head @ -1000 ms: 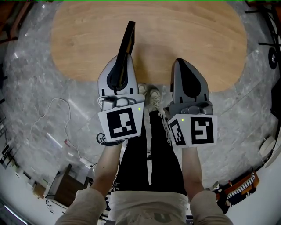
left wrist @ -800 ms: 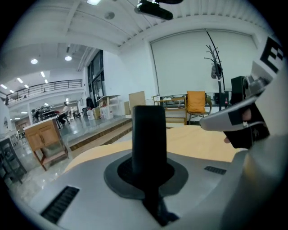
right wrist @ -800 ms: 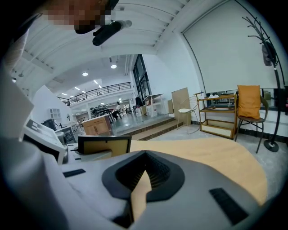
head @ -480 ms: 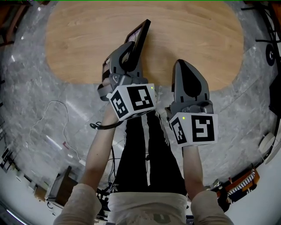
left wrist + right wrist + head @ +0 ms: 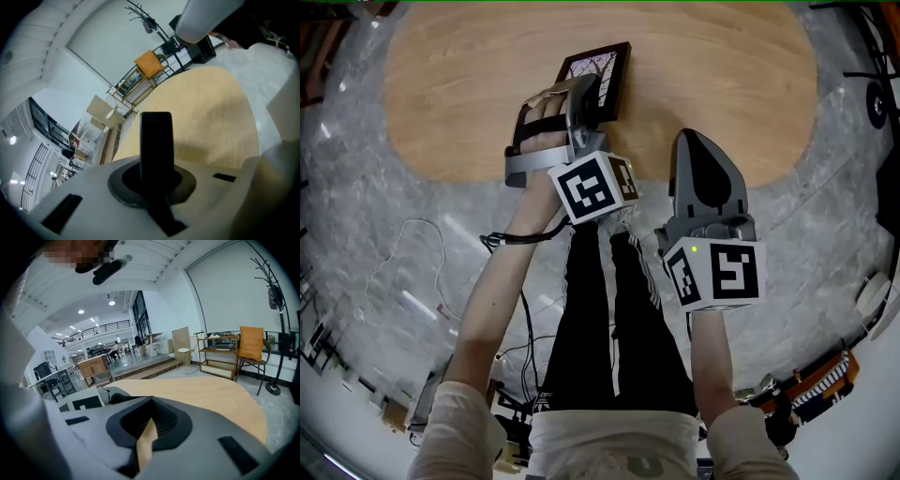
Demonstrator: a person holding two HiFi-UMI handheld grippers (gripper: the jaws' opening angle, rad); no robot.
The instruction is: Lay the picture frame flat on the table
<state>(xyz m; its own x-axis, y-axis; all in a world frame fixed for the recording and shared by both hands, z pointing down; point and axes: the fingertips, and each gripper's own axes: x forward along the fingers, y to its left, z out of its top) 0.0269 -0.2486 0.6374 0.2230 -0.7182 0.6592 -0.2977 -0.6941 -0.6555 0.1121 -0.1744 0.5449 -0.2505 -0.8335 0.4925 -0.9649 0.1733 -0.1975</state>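
Note:
The picture frame [image 5: 598, 77] is black with a pale picture; its face is turned up over the oval wooden table [image 5: 722, 75]. My left gripper [image 5: 587, 97] is rolled onto its side and shut on the frame's near edge. In the left gripper view the frame [image 5: 156, 136] shows as a dark bar standing out from between the jaws. I cannot tell whether the frame touches the tabletop. My right gripper [image 5: 695, 142] hangs level at the table's front edge, shut, with nothing in it [image 5: 149, 425].
Grey marbled floor [image 5: 825, 234] surrounds the table, with a cable [image 5: 441, 272] on it at left. The person's legs [image 5: 614, 319] are below the grippers. Beyond the table stand a shelf [image 5: 218, 355], an orange-cushioned chair [image 5: 251, 345] and a coat rack [image 5: 274, 296].
The left gripper has moved forward over the table and rolled sideways, turning the frame from upright and edge-on to face up. The right gripper has stayed put.

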